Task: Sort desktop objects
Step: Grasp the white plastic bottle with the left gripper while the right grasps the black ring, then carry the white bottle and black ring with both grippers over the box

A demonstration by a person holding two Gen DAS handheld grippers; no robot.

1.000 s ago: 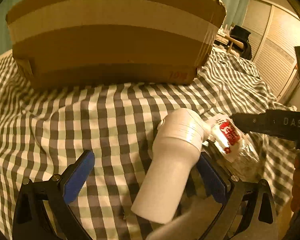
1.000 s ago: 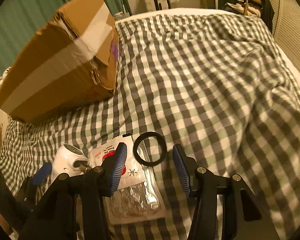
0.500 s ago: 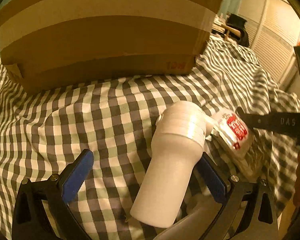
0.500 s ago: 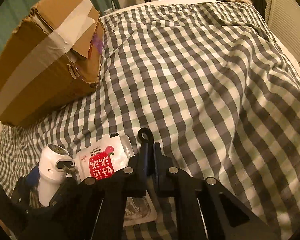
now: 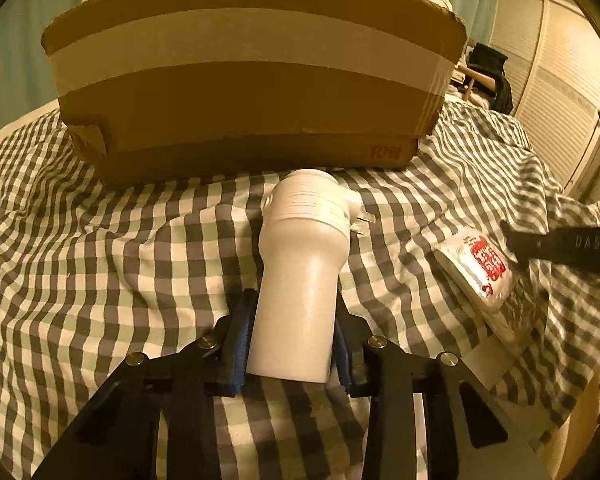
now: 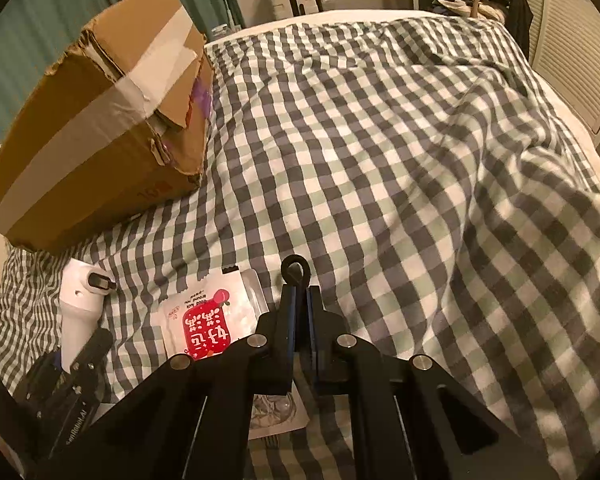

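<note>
With both pickups made, the left gripper [image 5: 290,340], jaws just closing, clamped the white plug-in lamp [image 5: 300,276] and the right gripper [image 6: 301,300] pinched a black ring [image 6: 295,270] above the checked bedspread [image 6: 400,160], the red-labelled packet [image 6: 204,320] unsorted beside the cardboard box [image 6: 100,140].

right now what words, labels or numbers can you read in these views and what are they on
"DAS": on the black arm of the right gripper, left wrist view.
Red stamp, perhaps "10" and another character: on the cardboard box, too blurred to confirm.
Large white characters on a red label: on the plastic packet, not legible to me.
Small print above that label: too small.
White lettering on the left gripper: seen in the right wrist view, too blurred.
</note>
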